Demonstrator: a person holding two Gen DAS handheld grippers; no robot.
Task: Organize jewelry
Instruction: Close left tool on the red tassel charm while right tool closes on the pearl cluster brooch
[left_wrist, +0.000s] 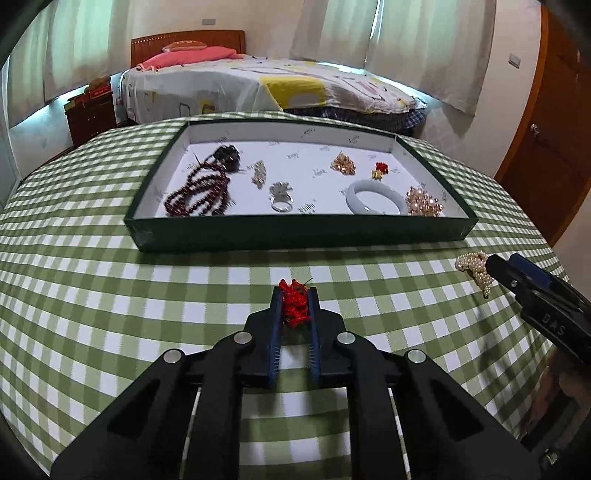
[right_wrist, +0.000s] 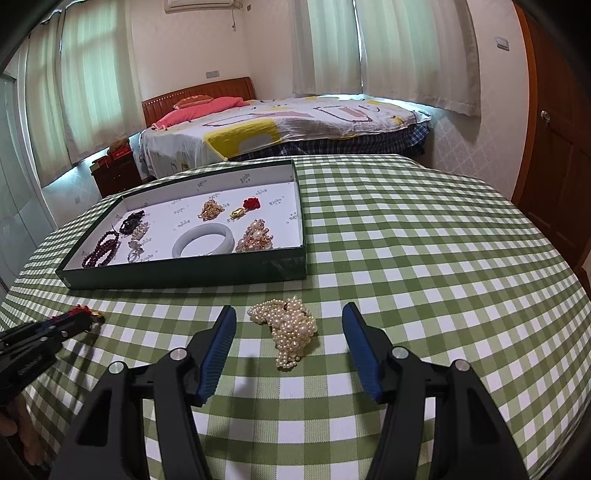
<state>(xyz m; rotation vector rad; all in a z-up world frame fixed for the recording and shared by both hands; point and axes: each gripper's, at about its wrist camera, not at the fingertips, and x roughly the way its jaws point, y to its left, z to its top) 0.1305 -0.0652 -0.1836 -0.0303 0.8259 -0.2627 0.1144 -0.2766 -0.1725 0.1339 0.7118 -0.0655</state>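
My left gripper (left_wrist: 294, 295) is shut on a red beaded piece (left_wrist: 294, 308) resting on the checked cloth, a short way in front of the dark green tray (left_wrist: 295, 234). The same red piece (right_wrist: 79, 311) shows at the left gripper's tip (right_wrist: 86, 319) in the right wrist view. My right gripper (right_wrist: 289, 317) stands open on either side of a pearl cluster (right_wrist: 290, 330) on the cloth; its pads do not touch it. That pearl cluster (left_wrist: 474, 269) lies by the right gripper's finger (left_wrist: 509, 275). The tray holds dark red beads (left_wrist: 195, 192), a ring (left_wrist: 281, 199), a white bangle (left_wrist: 373, 197) and several other pieces.
The table wears a green and white checked cloth (right_wrist: 424, 258). The tray (right_wrist: 184, 271) sits toward the far left in the right wrist view. Beyond the table stand a bed (right_wrist: 295, 122), a nightstand (left_wrist: 90, 114) and a wooden door (right_wrist: 557, 158) at the right.
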